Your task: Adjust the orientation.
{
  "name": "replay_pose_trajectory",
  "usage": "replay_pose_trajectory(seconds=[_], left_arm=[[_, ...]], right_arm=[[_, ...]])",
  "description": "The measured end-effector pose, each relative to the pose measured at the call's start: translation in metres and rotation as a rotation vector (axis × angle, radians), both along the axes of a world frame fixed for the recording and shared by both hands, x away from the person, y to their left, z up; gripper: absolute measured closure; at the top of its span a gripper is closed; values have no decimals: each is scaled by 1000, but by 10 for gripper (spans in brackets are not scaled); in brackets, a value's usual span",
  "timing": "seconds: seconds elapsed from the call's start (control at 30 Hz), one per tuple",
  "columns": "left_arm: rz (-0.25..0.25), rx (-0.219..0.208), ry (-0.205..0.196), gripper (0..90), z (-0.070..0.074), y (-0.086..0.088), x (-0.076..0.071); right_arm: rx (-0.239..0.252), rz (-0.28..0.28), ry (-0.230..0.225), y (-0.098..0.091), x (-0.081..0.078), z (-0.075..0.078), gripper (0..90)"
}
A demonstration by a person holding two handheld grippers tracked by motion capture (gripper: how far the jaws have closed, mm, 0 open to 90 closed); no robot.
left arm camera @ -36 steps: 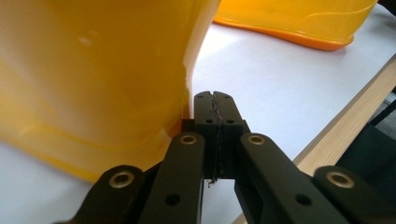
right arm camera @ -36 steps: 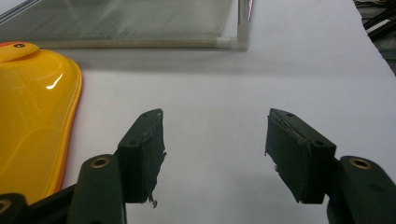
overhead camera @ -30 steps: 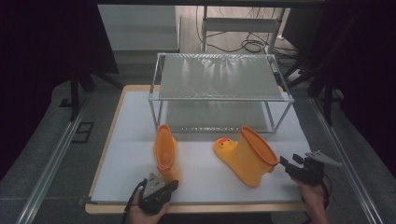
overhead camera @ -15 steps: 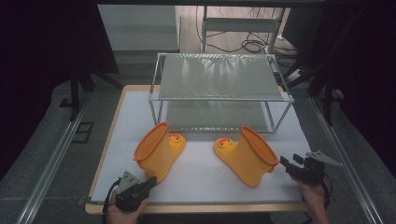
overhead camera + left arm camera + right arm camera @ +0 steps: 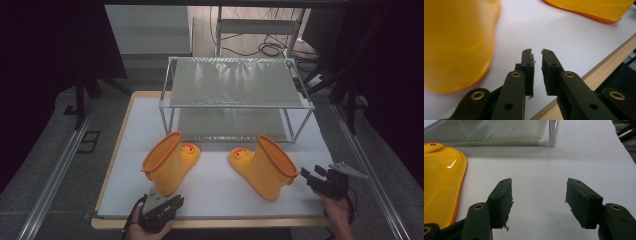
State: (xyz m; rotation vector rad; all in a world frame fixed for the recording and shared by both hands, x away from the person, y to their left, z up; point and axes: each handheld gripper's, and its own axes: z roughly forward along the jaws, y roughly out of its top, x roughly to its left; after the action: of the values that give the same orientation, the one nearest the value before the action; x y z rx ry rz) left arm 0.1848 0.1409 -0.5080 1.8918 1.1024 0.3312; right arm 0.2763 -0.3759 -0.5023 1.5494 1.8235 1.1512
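I see a counter (image 5: 125, 150) with a white top and a wooden rim along its near edge. Two yellow rubber boots lie on their sides on it: the left boot (image 5: 167, 162) and the right boot (image 5: 265, 167), well apart, toes facing each other. Behind them stands a wire shelf rack (image 5: 235, 95).

Left boot (image 5: 456, 42) blurred in the left gripper view and cut off at the top and left edges. Right boot (image 5: 591, 10) there is clipped by the top edge, only a strip showing. In the right gripper view the right boot (image 5: 441, 182) runs off the left edge. High view: both forearms cut off at the near edge. Rack's (image 5: 235, 90) lower shelf partly hidden under the upper one.
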Motion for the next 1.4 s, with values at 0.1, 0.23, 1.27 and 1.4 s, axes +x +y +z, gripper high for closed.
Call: replay_pose_trajectory(seconds=[0.1,0.23,1.27,1.4], left_arm=[[-41,7,2,774,2,-14,8],[-79,5,8,713,4,-31,21],[-186,23,130,519,7,-63,53],[-189,24,136,509,6,-63,52]], right_arm=[[-1,5,-3,1,0,0,387],[-2,11,2,1,0,-1,391],[-31,184,28,13,-10,0,843],[-46,237,40,16,-15,0,891]])
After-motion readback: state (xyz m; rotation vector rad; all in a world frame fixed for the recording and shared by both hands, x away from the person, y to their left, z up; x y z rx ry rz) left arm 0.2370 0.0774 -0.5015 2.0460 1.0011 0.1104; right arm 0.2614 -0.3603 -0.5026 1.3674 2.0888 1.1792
